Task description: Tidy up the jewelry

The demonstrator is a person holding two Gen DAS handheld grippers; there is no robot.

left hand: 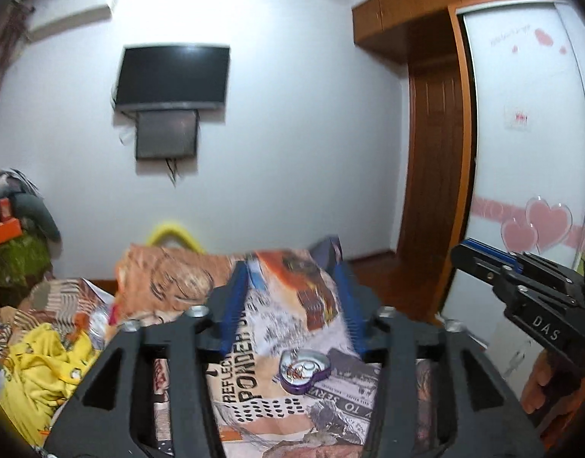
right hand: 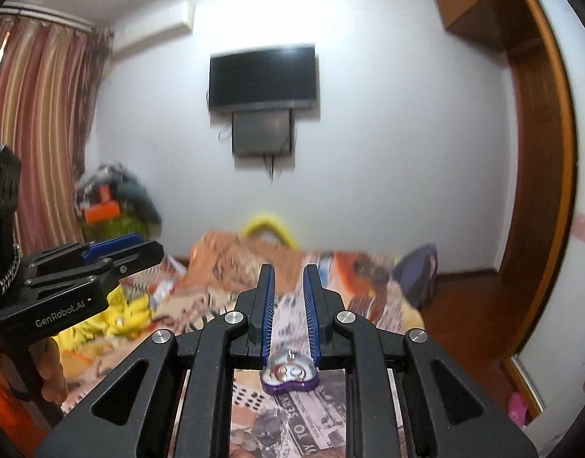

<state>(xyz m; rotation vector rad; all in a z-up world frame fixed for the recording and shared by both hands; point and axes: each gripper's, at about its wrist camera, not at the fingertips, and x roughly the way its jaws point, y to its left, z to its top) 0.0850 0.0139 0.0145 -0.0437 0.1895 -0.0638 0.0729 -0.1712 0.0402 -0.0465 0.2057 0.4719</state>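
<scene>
Bed covered by a printed orange, white and grey newspaper-pattern bedspread [left hand: 254, 374] fills the foreground; landmark is the small purple heart-shaped metal tin [left hand: 304, 371], open, lying flat on that bedspread with some small silvery jewelry pieces inside, count unclear. One tin only. Beyond the tin, a white wall carries one black flat television [left hand: 173, 76] with one grey box mounted right under it. Left of the tin, one crumpled yellow garment [left hand: 44, 374] on the bed; farther left, striped red-brown curtains [right hand: 37, 133]. Right of the tin, a wooden door frame [left hand: 437, 175] and a white sliding wardrobe door with pink heart stickers [left hand: 536, 225]. Two grippers: left gripper [left hand: 298, 297] above the tin, blue-padded fingers spread wide, nothing between them; right gripper [right hand: 288, 307] just behind the tin, fingers moderately parted, empty, tin at their base.
</scene>
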